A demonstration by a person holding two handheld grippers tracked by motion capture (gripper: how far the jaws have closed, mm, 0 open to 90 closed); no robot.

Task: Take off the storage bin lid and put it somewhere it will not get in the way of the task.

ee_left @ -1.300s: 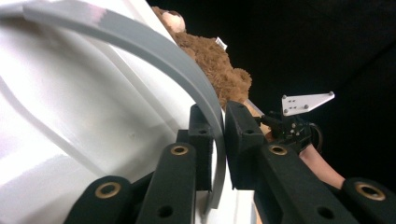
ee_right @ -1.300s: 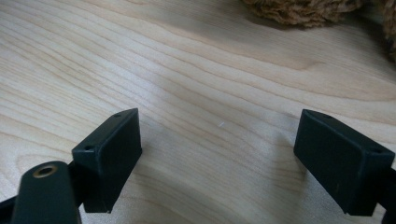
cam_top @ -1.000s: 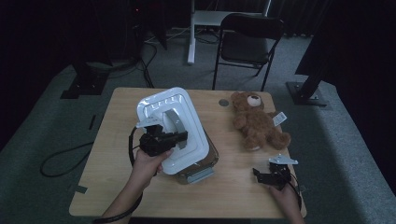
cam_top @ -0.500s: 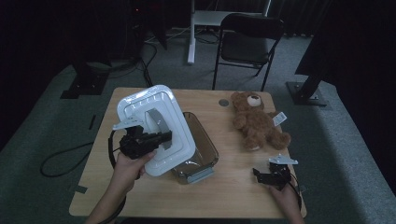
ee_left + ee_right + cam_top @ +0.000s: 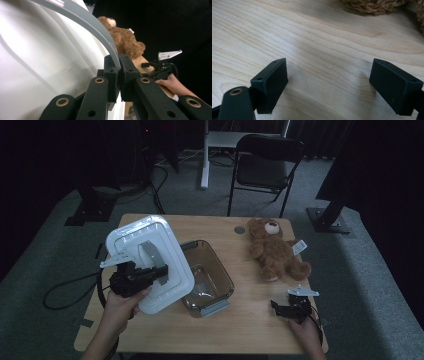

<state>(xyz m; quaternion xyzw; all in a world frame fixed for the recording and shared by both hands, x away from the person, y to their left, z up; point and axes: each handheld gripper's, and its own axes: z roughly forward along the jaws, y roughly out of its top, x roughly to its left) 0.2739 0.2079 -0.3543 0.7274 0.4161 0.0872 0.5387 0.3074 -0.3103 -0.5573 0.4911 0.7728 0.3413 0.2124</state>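
High view: the left tool [image 5: 150, 275] holds a white lid [image 5: 150, 262] tilted above the left part of the bench [image 5: 240, 330], beside and partly over a clear container [image 5: 207, 280] standing open at the centre. Left gripper view: the jaws are clamped on the lid's grey rim strip [image 5: 95, 27]. The right tool [image 5: 290, 309] rests low at the bench's near right edge, jaws spread wide over bare wood with nothing between them. A teddy bear [image 5: 275, 251] lies at the far right.
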